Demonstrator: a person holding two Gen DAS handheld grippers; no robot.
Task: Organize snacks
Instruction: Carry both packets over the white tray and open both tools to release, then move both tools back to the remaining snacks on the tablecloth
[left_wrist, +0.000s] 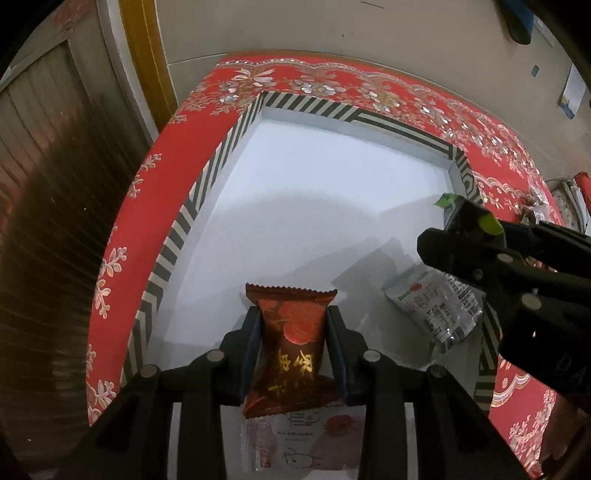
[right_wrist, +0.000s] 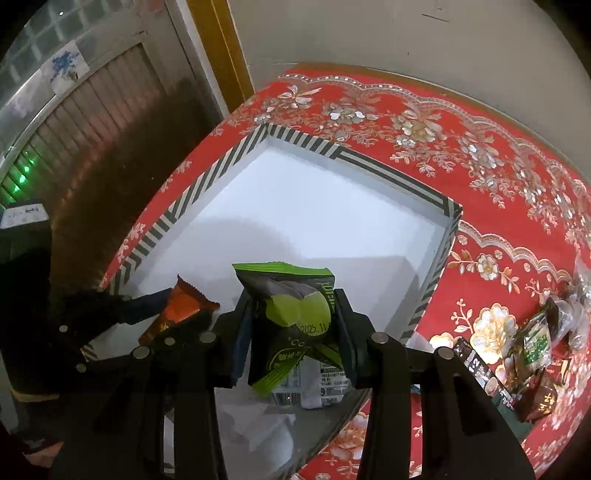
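My left gripper (left_wrist: 291, 325) is shut on a dark red snack packet (left_wrist: 290, 347) with gold characters, held above the white floor of a striped-rim box (left_wrist: 177, 229). My right gripper (right_wrist: 293, 314) is shut on a black and green snack packet (right_wrist: 295, 321), also above the box (right_wrist: 177, 210). The right gripper shows in the left wrist view (left_wrist: 461, 225) at the right, the left gripper in the right wrist view (right_wrist: 162, 302) at the left with its red packet (right_wrist: 184, 306). Clear and white packets (left_wrist: 432, 306) lie in the box, one under the left gripper (left_wrist: 306, 439).
The box sits on a red floral tablecloth (right_wrist: 480, 155). A pile of several loose snack packets (right_wrist: 528, 354) lies on the cloth to the right of the box. A wall stands behind the table and a slatted door (right_wrist: 92, 122) to the left.
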